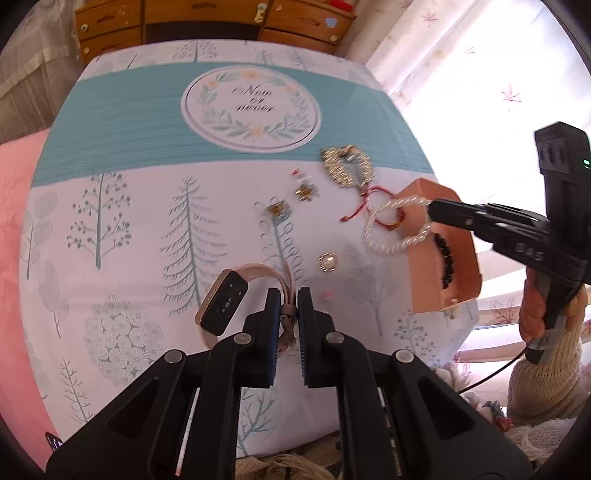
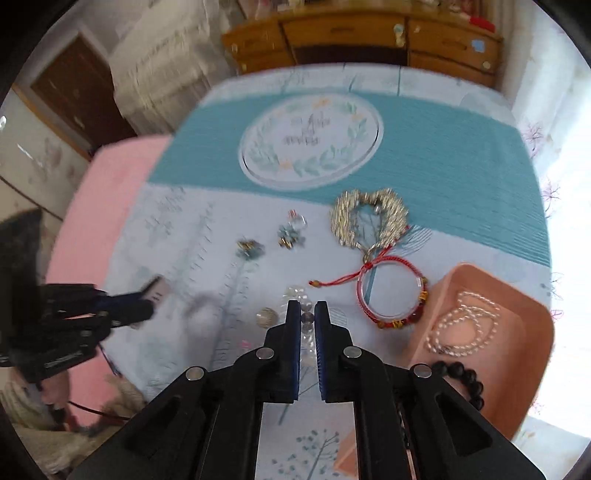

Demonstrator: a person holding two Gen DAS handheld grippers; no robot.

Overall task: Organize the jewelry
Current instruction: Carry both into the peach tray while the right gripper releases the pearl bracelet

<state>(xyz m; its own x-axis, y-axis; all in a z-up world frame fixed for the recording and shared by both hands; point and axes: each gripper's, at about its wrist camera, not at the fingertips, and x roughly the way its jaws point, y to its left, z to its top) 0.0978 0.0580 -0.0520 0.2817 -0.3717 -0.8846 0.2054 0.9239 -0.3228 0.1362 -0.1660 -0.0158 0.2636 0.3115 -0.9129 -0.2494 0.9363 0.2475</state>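
My left gripper (image 1: 288, 295) is shut on the pale pink strap of a smart watch (image 1: 221, 306), which hangs lifted above the tree-print cloth. My right gripper (image 2: 306, 317) is shut on a bracelet of clear white beads (image 2: 306, 325). In the left wrist view that bracelet (image 1: 399, 225) dangles as a ring from the right gripper (image 1: 432, 210), beside the peach tray (image 1: 424, 273). The tray (image 2: 517, 350) holds a pearl necklace (image 2: 465, 325), and a black bead bracelet (image 2: 461, 376) lies over its rim. The left gripper (image 2: 147, 306) with the watch (image 2: 157, 288) shows blurred at the left.
On the cloth lie a gold necklace (image 2: 369, 218), a red cord bracelet (image 2: 391, 299), two small earrings (image 2: 291, 236) (image 2: 251, 249) and a round pearl brooch (image 2: 266, 316). Wooden drawers (image 2: 369, 33) stand behind, a pink cover (image 2: 103, 206) lies left, and a curtain (image 1: 480, 74) hangs right.
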